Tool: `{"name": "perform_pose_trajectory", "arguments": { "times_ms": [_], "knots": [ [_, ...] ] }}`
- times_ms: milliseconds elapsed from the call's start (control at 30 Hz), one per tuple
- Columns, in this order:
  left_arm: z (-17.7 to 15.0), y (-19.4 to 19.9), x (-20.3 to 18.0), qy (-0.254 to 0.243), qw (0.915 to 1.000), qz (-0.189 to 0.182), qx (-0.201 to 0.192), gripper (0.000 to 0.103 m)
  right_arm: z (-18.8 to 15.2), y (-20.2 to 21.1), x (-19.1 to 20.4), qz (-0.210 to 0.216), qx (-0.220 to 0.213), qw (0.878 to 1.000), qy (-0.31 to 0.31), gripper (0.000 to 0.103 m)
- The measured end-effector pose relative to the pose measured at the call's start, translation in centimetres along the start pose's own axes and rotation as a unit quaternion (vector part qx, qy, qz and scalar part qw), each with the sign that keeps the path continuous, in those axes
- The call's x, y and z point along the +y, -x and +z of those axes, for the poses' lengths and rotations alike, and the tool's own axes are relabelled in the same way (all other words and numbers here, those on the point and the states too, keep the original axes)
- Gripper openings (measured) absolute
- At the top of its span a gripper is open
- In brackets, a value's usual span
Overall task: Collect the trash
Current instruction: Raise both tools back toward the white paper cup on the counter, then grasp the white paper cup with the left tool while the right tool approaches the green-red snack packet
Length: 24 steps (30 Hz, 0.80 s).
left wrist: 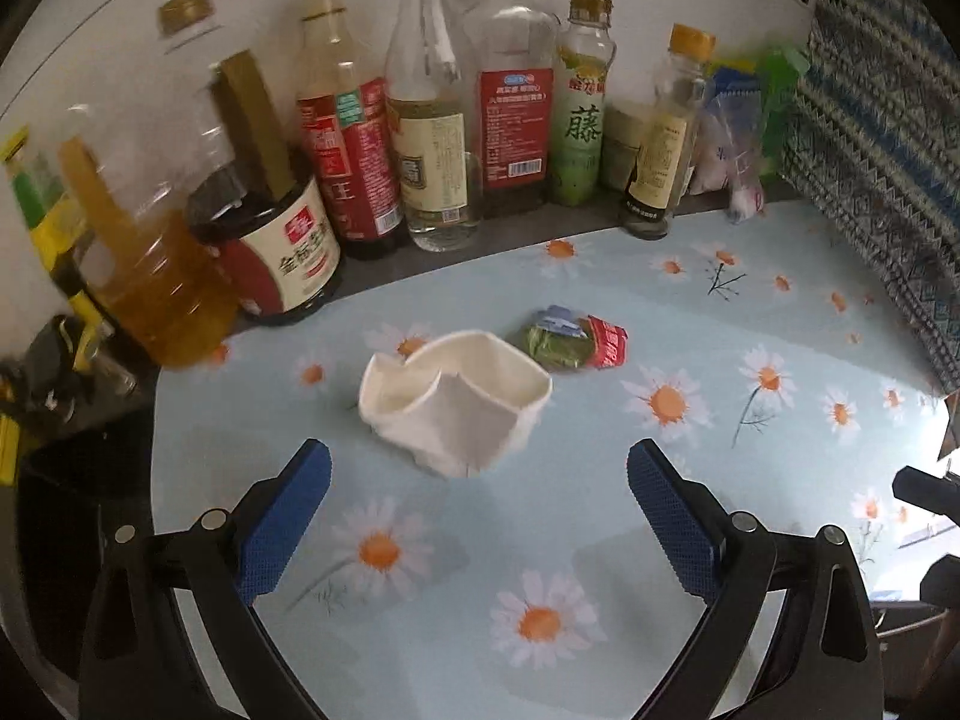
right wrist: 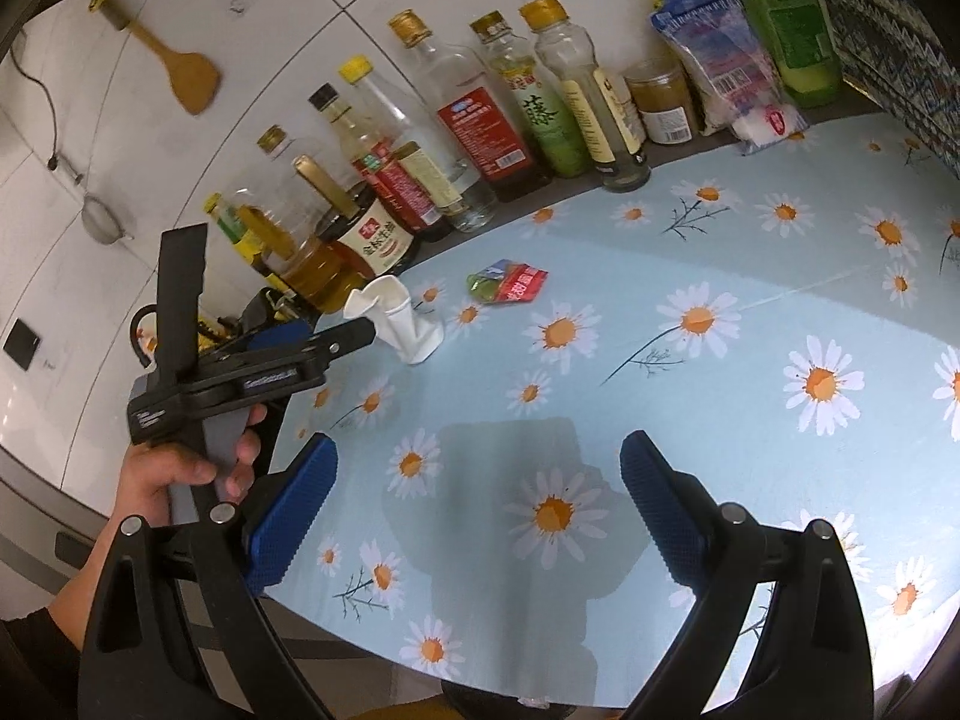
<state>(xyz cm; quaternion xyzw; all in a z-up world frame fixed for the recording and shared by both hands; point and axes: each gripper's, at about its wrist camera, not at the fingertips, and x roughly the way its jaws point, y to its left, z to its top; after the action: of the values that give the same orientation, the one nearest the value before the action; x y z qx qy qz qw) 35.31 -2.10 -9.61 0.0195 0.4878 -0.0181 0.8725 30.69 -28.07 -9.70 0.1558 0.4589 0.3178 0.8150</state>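
Note:
A crumpled white paper cup (left wrist: 456, 399) lies on the daisy tablecloth (left wrist: 540, 540), just ahead of my open left gripper (left wrist: 479, 480), whose blue pads hold nothing. Behind the cup lies a small crushed wrapper (left wrist: 576, 343), green and red. In the right wrist view the cup (right wrist: 399, 318) and the wrapper (right wrist: 510, 283) sit far ahead to the left. There the left gripper (right wrist: 336, 336), held by a hand (right wrist: 180, 474), reaches toward the cup. My right gripper (right wrist: 479, 480) stands open over bare cloth, well short of both pieces.
A row of sauce and oil bottles (left wrist: 420, 120) lines the back edge against the white wall. Bags and a jar (right wrist: 720, 60) stand at the back right, beside a patterned cloth (left wrist: 888, 150). A wooden spatula (right wrist: 174, 66) hangs on the wall.

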Motion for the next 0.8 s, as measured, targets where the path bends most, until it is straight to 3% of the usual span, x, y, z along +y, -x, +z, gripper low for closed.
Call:
{"name": "perform_pose_trajectory", "arguments": {
  "times_ms": [433,533,800],
  "knots": [
    [2.0,-5.7,1.4,0.003,0.9996,0.009,0.025,0.095,-0.3,-2.2,-1.3,-0.019,0.007,0.999,-0.042,0.094],
    [2.1,-6.4,1.3,-0.008,0.9994,0.002,0.034,0.078,-0.2,-2.6,-1.4,-0.022,0.008,0.999,-0.044,0.094],
    [2.2,-5.7,1.6,-0.022,0.9996,0.001,0.015,0.077,0.7,-3.6,-1.1,-0.024,0.013,0.999,-0.038,0.094]
  ]
}}
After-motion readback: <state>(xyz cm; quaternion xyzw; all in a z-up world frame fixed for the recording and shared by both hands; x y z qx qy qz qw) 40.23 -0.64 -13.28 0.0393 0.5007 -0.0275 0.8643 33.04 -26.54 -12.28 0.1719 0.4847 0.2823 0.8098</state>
